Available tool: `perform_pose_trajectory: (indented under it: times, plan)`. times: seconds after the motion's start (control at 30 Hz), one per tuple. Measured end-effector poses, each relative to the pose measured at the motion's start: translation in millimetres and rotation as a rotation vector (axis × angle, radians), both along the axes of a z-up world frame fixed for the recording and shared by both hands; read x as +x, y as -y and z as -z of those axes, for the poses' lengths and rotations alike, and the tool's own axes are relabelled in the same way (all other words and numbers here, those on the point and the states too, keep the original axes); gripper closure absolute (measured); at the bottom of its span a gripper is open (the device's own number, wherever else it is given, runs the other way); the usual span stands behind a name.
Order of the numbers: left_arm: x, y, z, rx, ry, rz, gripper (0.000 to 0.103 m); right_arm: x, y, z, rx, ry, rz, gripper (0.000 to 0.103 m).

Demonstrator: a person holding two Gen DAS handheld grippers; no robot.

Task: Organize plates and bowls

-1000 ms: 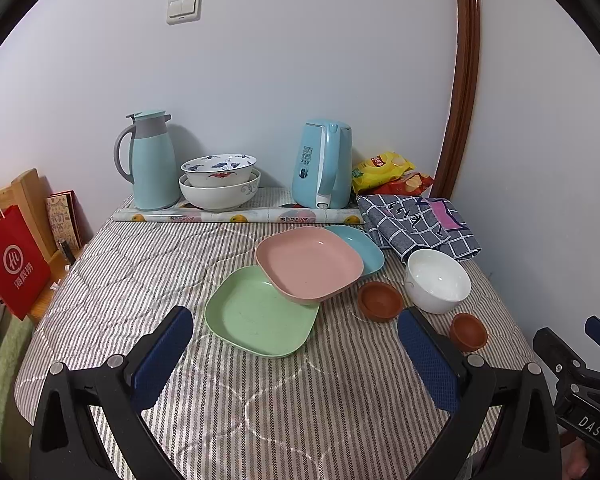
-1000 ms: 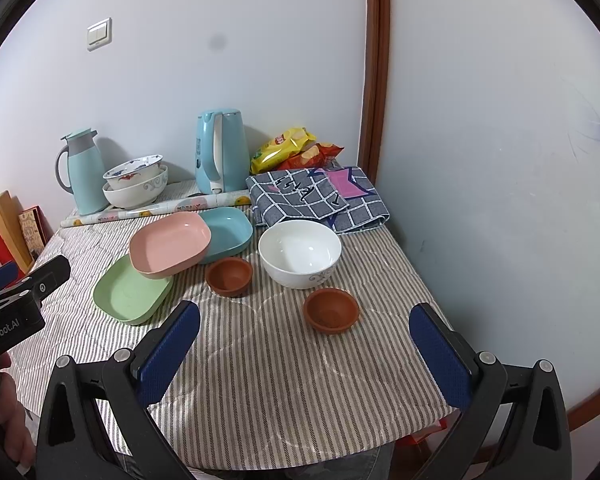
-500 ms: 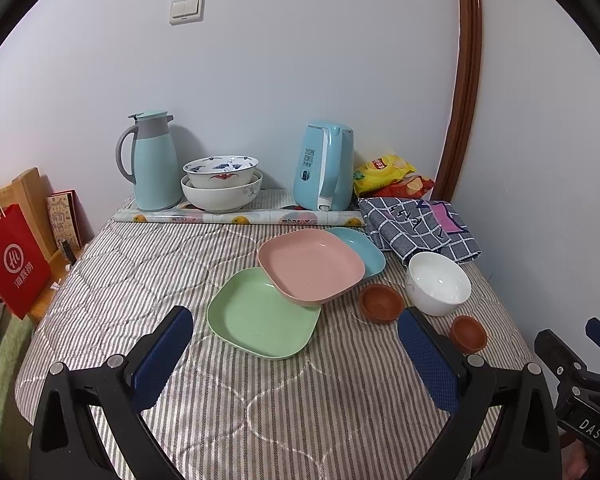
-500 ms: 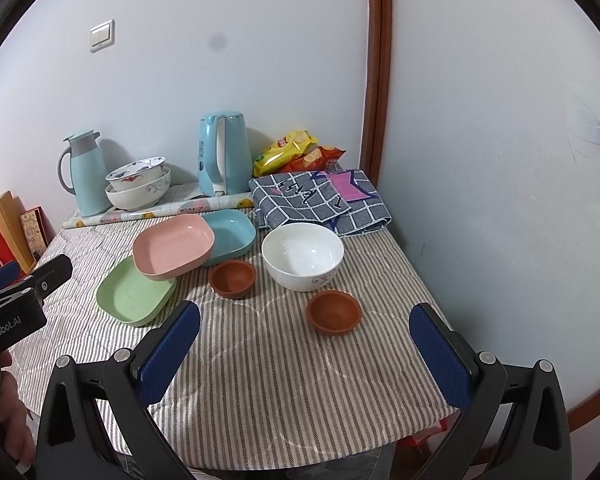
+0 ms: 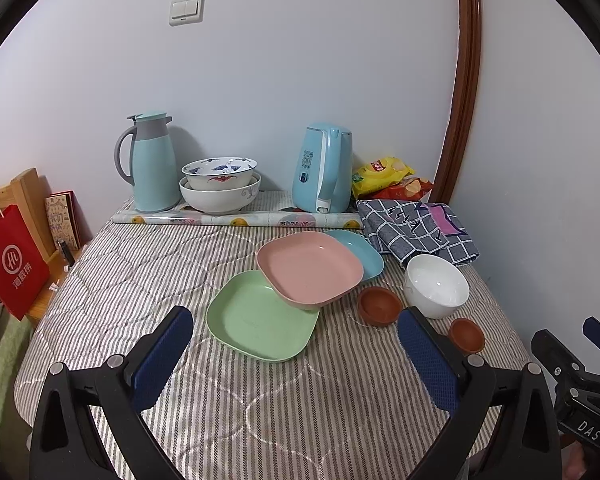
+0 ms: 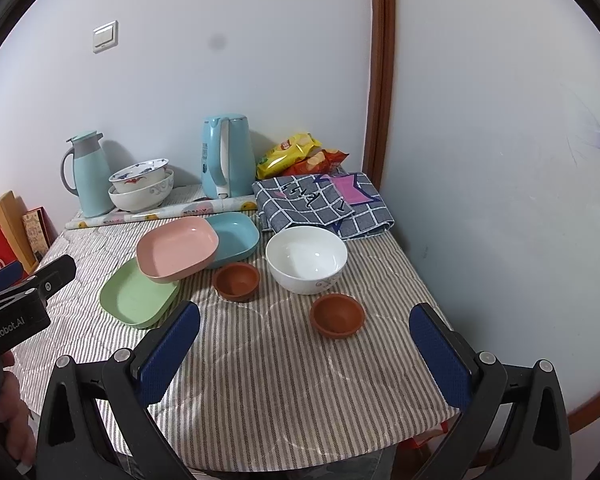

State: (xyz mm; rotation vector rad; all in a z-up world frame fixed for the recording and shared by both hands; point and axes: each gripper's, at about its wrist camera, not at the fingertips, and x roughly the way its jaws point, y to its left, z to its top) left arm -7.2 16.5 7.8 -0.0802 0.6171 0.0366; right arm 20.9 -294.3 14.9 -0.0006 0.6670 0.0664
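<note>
Both sets of my jaws are spread wide and grasp nothing, poised over the near edge of the desk (image 6: 260, 400), which wears a quilted, grey-and-white striped cloth. As I judge it, the sorting has not begun: every dish lies loose. Just ahead of my right gripper (image 6: 304, 344), between its blue textured pads, sits a small, round, matte terracotta-brown bowl (image 6: 337, 315). A second small brown bowl (image 6: 236, 281) sits a little farther and toward the left jaw. Beyond the first stands a glossy, deep white bowl (image 6: 307, 258) with a faint pattern near its foot. Ahead of my left gripper (image 5: 300, 356), between the pads, lies a flat, matte green plate (image 5: 256, 320), square with rounded corners. A pink plate (image 5: 310, 266) of the same shape leans tilted, its edges resting on the green one and on the blue plate (image 5: 360, 250) behind it. Farthest off, near the wall, two patterned bowls (image 5: 220, 184) sit nested, already stacked. Left to do, I judge: stack the three plates, and nest the brown bowls.
</note>
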Motion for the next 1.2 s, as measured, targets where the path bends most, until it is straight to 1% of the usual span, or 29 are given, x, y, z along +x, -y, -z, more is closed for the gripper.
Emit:
perform_pose_trajectory:
  times: [0.3,0.47,0.63,0.83,0.97,1.2]
  plan:
    - [12.5,-9.8,3.7,-0.014,-0.014,-0.010,0.000,11.1,-9.5,0.8,-0.003,-0.004,-0.011,0.000]
    - [24.0,-19.4,7.5,-0.027,-0.032,-0.025,0.000,21.6,-24.0,3.3,-0.038,-0.013,-0.042,0.000]
    - [36.6,-29.9,17.6,-0.036,-0.060,-0.032,0.000,38.9,-35.2,11.7,-0.014,-0.055,-0.066,0.000]
    - [53.0,-46.0,32.2,-0.046,-0.100,-0.061,0.000,55.6,-55.6,23.9,-0.060,-0.090,-0.098,0.000]
    - [65.5,-59.3,39.3,-0.060,-0.126,-0.080,0.000,68.6,-62.9,28.4,-0.051,-0.113,-0.110,0.000]
    - [86.2,-76.4,52.7,-0.073,-0.159,-0.100,0.000,94.8,-69.2,36.7,0.006,-0.169,-0.124,0.000]
